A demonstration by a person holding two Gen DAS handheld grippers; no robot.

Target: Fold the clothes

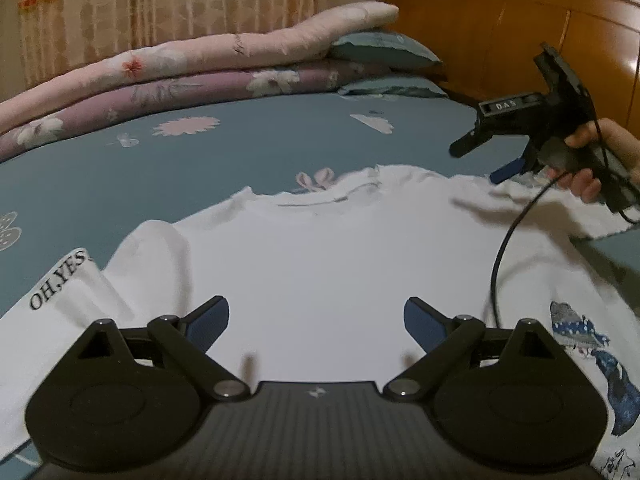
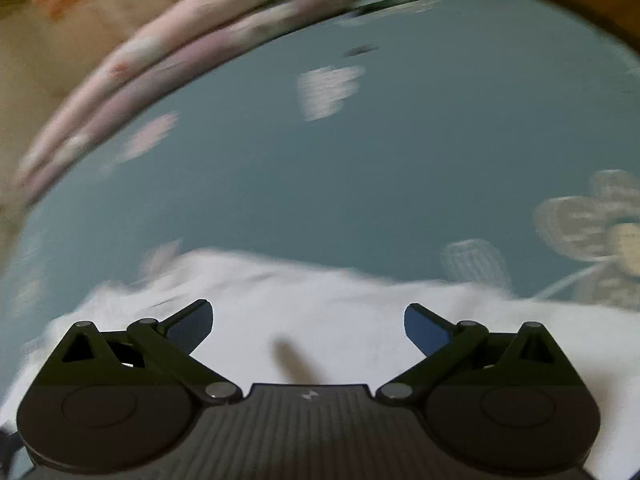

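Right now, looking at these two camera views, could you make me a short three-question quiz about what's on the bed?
1. True or false: the white T-shirt lies spread on the blue bedsheet.
2. What words are printed on the sleeve at the left of the left wrist view?
3. The left hand-held gripper is: A) shut on the shirt, B) open above the shirt, C) out of view.

Key: 1 true. 2 "OH,YES". 3 B; the right hand-held gripper is open too, and the folded quilts are stacked at the far edge.
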